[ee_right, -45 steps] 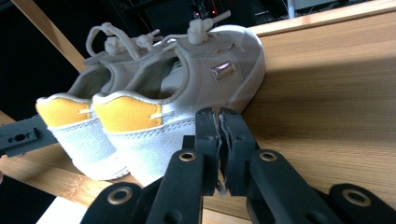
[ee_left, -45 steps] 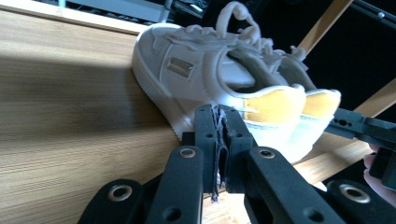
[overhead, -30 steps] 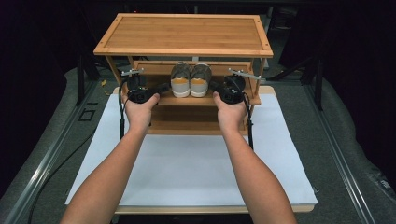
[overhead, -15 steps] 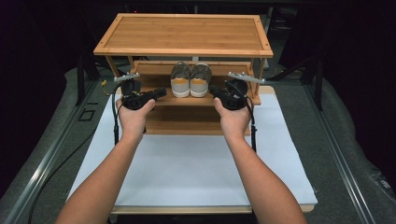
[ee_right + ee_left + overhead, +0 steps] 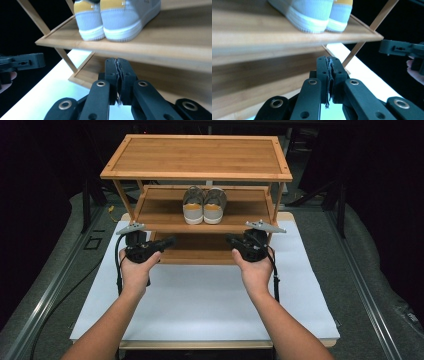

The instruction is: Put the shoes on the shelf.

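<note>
- Shoes, a pair of grey low-top sneakers with white soles and orange heel patches (image 5: 204, 206), stand side by side on the middle shelf of a three-tier bamboo shoe rack (image 5: 196, 155), heels toward the shelf's front edge, in the high view. The rack sits at the far edge of a white-topped surface (image 5: 200, 295). A person's left hand (image 5: 136, 270) holds the left claw (image 5: 167, 242) and the right hand (image 5: 256, 270) holds the right claw (image 5: 231, 240), both near the front edge of the rack's lowest shelf, pointing inward toward each other and well apart.
- In the left gripper view, the left claw (image 5: 329, 75) has its black jaws pressed together on nothing, below the middle shelf's front edge; the sneakers (image 5: 312, 12) rest above it.
- In the right gripper view, the right claw (image 5: 117, 77) likewise has its jaws together and empty, beneath the shelf carrying the sneakers (image 5: 115, 17).
</note>
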Demonstrator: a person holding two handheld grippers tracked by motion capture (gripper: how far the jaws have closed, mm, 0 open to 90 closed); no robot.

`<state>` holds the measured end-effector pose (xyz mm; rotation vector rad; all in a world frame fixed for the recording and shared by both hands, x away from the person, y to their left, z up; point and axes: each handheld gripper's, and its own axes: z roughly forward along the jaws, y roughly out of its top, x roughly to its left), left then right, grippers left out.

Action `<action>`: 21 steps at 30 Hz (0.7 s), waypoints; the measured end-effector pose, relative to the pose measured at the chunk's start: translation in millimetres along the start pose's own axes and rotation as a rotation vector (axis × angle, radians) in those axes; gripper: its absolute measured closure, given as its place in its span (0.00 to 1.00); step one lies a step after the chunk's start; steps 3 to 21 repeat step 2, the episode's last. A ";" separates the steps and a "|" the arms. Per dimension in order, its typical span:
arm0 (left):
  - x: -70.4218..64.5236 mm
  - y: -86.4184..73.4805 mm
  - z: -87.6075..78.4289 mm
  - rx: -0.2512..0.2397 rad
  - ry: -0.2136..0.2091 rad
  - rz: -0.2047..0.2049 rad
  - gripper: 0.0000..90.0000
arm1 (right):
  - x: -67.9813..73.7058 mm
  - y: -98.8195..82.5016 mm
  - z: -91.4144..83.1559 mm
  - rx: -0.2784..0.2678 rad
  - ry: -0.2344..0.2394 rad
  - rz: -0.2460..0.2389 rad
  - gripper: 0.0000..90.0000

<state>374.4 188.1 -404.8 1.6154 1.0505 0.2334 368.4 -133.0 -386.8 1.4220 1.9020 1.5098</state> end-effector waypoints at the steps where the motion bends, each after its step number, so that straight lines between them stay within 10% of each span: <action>1: 0.4 -4.0 -1.5 0.003 0.000 0.002 0.96 | -0.1 -3.7 -0.9 -0.005 0.000 -0.002 0.97; 21: 0.8 -7.7 -2.7 0.008 0.000 0.004 0.96 | -0.6 -7.0 -3.2 -0.012 -0.002 -0.004 0.97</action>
